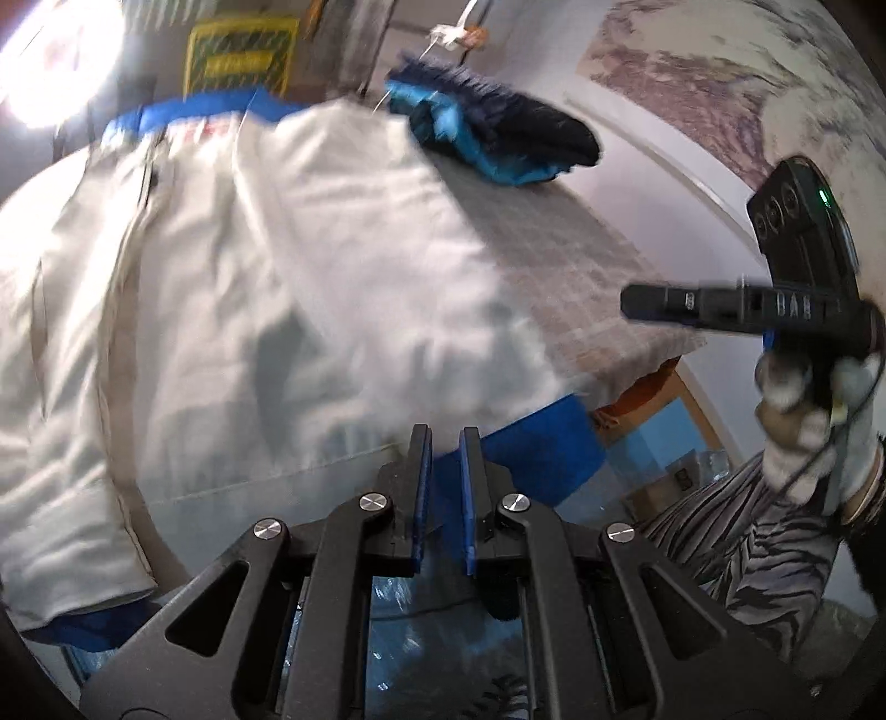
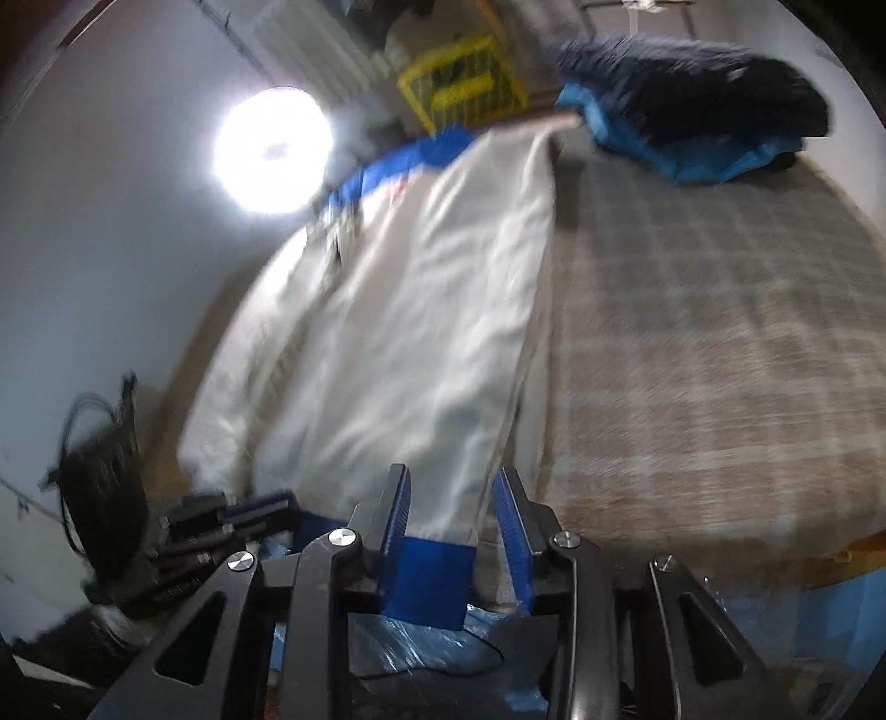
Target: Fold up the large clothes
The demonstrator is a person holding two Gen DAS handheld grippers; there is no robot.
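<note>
A large white jacket [image 1: 249,249] [image 2: 398,332] with blue trim lies spread on a checked cover [image 1: 581,266] [image 2: 720,360]. Its blue hem [image 1: 542,443] [image 2: 432,576] hangs over the near edge. My left gripper [image 1: 444,443] has its jaws almost together, and blue hem cloth fills the narrow slit between them. In the right wrist view the left gripper [image 2: 282,507] is a blurred shape at the jacket's lower left corner. My right gripper [image 2: 451,498] stands open astride the hem, its right pad clear of the cloth. A gloved hand [image 1: 803,432] holds the right gripper [image 1: 631,303].
A dark navy and light blue garment [image 1: 498,127] [image 2: 692,105] lies bundled at the far end of the cover. A yellow crate [image 1: 238,52] [image 2: 459,83] and a bright lamp [image 1: 50,61] [image 2: 271,149] stand behind. A person's striped trousers [image 1: 747,543] are at the right; blue plastic lies below.
</note>
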